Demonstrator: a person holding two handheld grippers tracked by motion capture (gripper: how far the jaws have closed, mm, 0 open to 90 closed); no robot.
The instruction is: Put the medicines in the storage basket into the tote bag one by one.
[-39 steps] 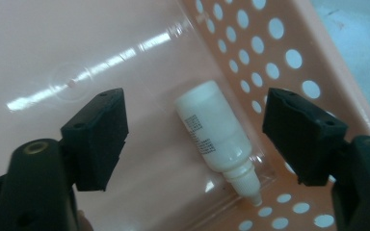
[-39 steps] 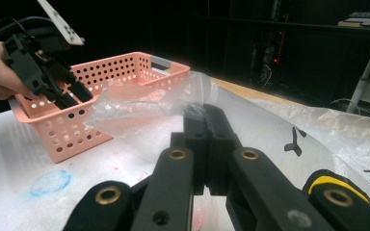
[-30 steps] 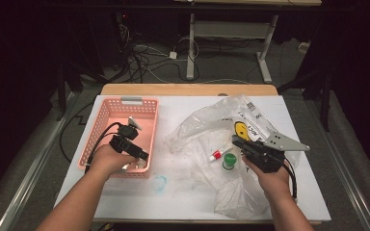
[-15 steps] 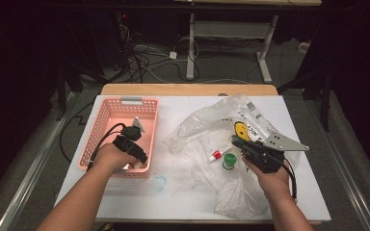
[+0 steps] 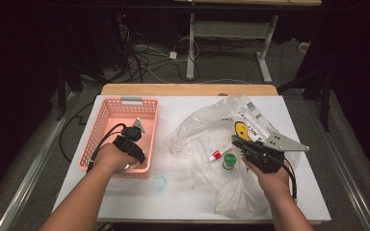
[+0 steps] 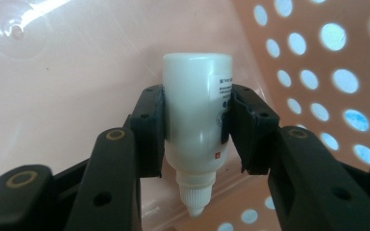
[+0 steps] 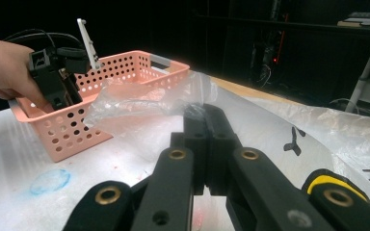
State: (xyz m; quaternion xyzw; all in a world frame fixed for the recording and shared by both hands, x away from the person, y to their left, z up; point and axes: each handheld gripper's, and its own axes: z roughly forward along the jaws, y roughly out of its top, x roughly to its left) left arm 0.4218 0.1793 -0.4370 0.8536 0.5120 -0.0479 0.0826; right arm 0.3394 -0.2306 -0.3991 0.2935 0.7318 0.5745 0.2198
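**Small white bottle gripped inside a pink basket**

Clamped between the left gripper [image 6: 192,125] jaws: a small white dropper bottle [image 6: 197,120], one pad pressed on each side of its body. Jaws only part closed, just now closing in onto the bottle, stopped by its width. Long axis running straight down the gap between the jaws, nozzle tip pointing back toward the gripper body, flat base pointing away, toward the pale floor of the pink basket [image 6: 318,62]. Perforated basket wall just right of the right pad. Judged a hold for setting down or lifting out of the basket.

Right gripper [image 7: 204,122] jaws shut tight, pinching a fold of clear plastic bag [image 7: 139,103], likely to steady the bag on the white surface [image 7: 24,144]. In the high view, just left of those jaws, a green-capped item [image 5: 229,160] and a small red-and-white tube [image 5: 217,155] lying on the bag.
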